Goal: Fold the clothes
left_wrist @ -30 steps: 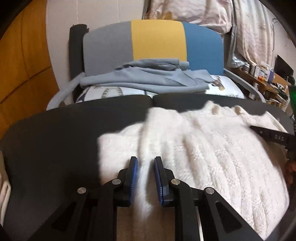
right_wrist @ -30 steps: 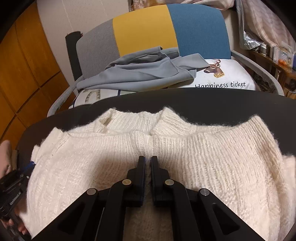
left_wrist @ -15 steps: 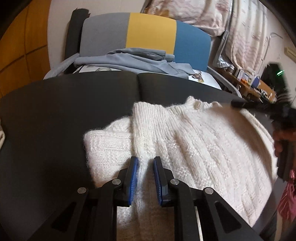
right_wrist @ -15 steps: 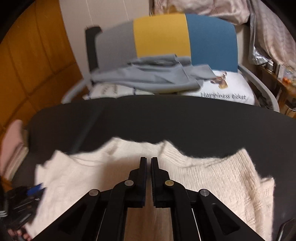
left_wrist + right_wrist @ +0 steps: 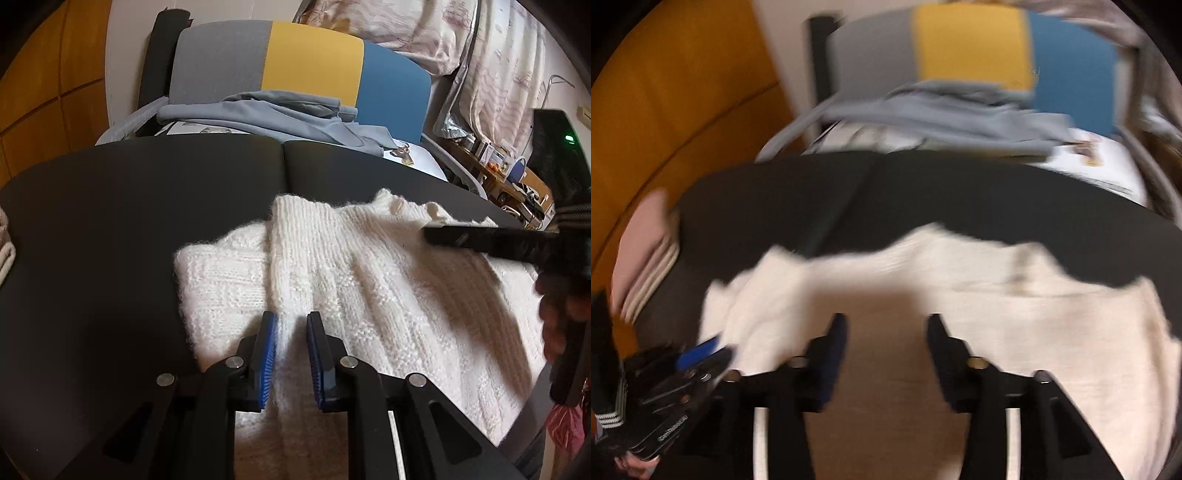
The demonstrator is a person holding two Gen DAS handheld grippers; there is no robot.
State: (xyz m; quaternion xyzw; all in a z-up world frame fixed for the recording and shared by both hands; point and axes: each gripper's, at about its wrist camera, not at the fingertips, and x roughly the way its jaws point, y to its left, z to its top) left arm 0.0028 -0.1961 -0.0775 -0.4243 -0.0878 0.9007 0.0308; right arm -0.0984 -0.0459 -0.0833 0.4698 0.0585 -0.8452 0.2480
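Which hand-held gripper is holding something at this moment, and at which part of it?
The left hand-held gripper pinches a raised fold of the white knitted sweater near its left edge. The right hand-held gripper is opening, gripping nothing.

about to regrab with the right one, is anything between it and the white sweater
Nothing visible. The right gripper hangs just over the white sweater with its jaws opening and only knit below the gap. The left gripper pinches a fold at the sweater's other side, well apart. The black table around it is bare.
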